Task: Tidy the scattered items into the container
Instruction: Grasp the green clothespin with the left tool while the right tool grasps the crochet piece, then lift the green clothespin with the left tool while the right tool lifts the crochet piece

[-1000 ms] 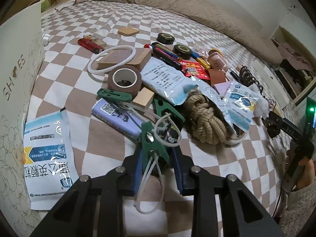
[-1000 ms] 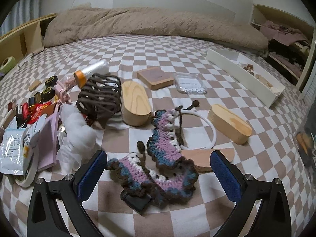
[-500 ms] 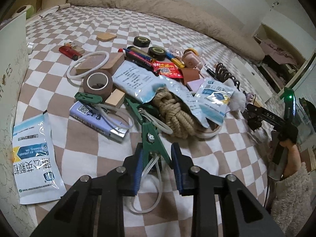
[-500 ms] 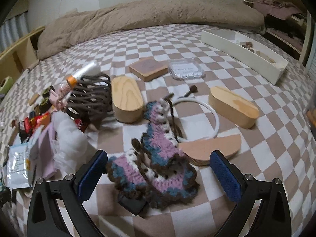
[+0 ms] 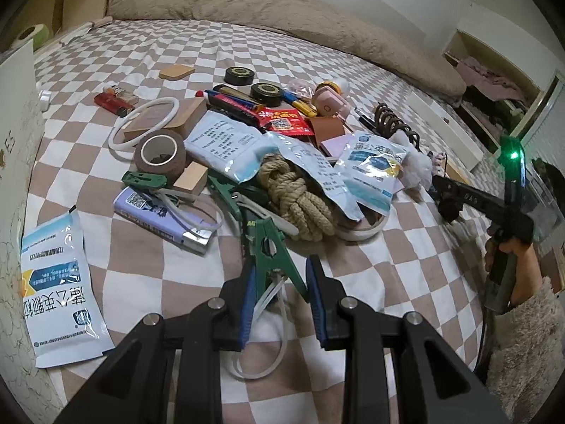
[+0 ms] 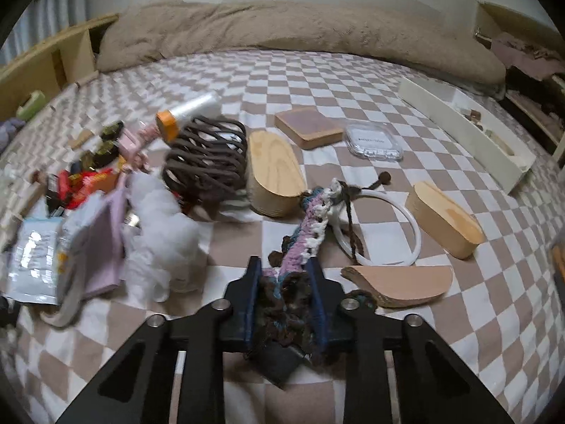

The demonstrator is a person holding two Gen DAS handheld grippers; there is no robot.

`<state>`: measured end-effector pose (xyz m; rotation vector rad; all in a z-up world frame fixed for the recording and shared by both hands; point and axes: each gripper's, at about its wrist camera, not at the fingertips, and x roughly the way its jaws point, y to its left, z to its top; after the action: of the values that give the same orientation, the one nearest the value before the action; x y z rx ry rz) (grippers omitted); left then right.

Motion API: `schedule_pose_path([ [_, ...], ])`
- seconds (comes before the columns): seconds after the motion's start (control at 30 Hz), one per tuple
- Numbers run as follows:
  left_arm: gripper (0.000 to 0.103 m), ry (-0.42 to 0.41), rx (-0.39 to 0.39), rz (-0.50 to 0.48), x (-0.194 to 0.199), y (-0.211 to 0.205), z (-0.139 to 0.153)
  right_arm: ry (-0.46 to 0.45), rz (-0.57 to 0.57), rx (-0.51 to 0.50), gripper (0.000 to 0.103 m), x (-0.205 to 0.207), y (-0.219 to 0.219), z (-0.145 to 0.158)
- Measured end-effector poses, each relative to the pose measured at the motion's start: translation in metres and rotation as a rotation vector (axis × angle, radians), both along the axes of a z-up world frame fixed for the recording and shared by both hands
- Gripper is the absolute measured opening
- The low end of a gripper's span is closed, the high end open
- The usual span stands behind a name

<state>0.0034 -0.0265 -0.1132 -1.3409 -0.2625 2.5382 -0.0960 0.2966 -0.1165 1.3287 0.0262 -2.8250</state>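
Two grips: left gripper [image 5: 279, 279] clamped on green plastic clip [image 5: 270, 247], nose pointing away; right gripper [image 6: 284, 295] just closed onto bunched crochet piece [image 6: 303, 233], long axis running away.

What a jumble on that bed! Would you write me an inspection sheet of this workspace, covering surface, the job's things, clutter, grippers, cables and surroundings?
Surface: checkered bedsheet, brown and white.
Job's things: green clip and crochet piece are gripped; white box stands at the left edge.
Clutter: rope bundle, tape roll, sachets, lighters, wooden blocks, white ring.
Grippers: left gripper shut on the green clip; right gripper has just closed, its pads pressing the crochet piece.
Cables: dark cord beside the sleeve.
Surroundings: beige blanket, shelving at the sides.
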Motion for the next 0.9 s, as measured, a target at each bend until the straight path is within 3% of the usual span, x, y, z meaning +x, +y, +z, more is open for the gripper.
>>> schedule_pose_path([
  [0.33,0.027,0.011,-0.029,-0.018,0.003,0.008,0.006,0.000,-0.002,-0.108,0.015,0.023,-0.001,0.007],
  [0.9,0.027,0.004,0.031,0.028,0.022,-0.006,0.008,0.018,0.076,-0.217,0.013,0.079,-0.029,0.017],
])
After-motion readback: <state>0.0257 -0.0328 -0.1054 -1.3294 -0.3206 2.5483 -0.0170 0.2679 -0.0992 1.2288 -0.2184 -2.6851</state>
